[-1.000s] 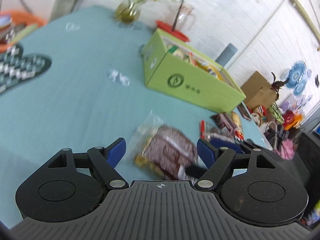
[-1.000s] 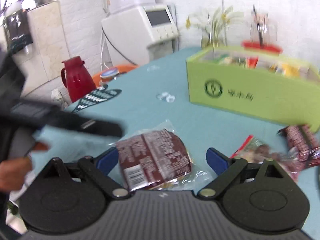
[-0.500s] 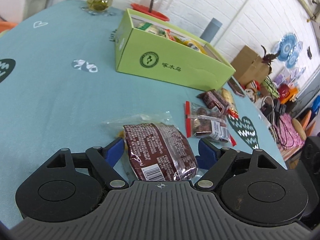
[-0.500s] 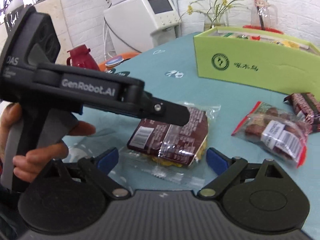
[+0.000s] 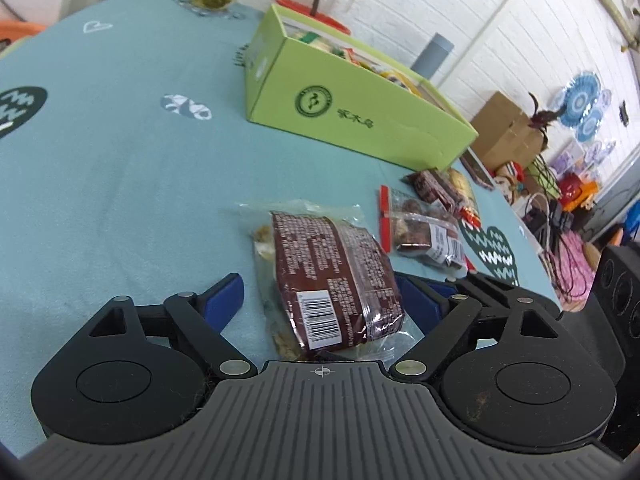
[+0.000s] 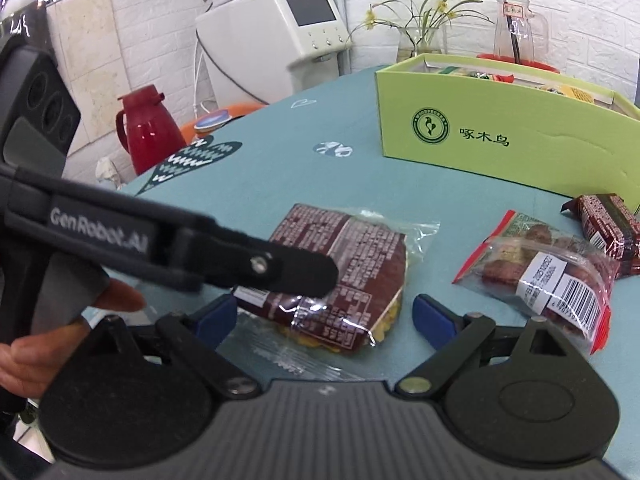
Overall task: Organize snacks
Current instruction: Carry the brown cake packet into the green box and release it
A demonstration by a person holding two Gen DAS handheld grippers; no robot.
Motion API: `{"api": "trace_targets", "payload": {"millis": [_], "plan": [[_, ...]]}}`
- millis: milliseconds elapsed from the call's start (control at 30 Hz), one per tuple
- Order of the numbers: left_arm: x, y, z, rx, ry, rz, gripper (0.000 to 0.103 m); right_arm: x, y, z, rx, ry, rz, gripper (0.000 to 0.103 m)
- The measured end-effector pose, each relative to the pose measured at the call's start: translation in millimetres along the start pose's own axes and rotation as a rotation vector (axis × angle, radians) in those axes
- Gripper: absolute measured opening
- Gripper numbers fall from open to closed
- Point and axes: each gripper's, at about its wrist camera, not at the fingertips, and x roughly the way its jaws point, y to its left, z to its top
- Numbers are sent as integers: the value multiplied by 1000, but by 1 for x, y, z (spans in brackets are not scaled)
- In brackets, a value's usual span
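Teal-clothed desk (image 5: 100,184), white brick walls | done: green box (image 5: 360,120) already holds some snacks | left: three packets outside it – brown packet (image 5: 332,276), red-edged bag (image 5: 424,232), dark bar (image 6: 608,220) | left hand-held gripper (image 5: 320,300) just opening, astride brown packet, not pinching | right hand-held gripper (image 6: 324,316) wide, empty

Each gripper is black plastic with a ribbed grey front plate, two round black discs at the sides and silver pivot screws on angled link arms. The left gripper (image 5: 320,300) and the right gripper (image 6: 324,316) both carry blue finger pads (image 5: 224,296). White lettering "GenRobot.AI" runs along the left gripper's side, above a grey handle.
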Motion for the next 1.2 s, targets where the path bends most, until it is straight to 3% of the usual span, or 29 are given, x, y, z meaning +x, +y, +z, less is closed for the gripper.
{"api": "trace_targets", "payload": {"millis": [67,167,300,533,800,1000,1133,1200], "plan": [[3,-7,-2,35,4,-3,65,2,4,-1,-21,-6,-8,94],[3,-12,-6,84,-7,39,43,7,12,-1,-68,-2,-13,94],[-7,-12,-3,88,-31,57,35,-5,26,8,-140,-60,-55,83],[-14,-32,42,120,-98,28,35,-19,14,46,-186,-162,-126,86],[18,-68,146,207,-174,4,35,-16,-45,124,-214,-256,-223,89],[87,-73,217,234,-115,53,36,28,-114,177,-139,-172,-188,90],[138,-53,228,210,-24,108,39,75,-146,179,-55,-43,-122,91],[150,-46,224,215,-21,106,48,87,-155,172,-17,-31,-88,93]]}}
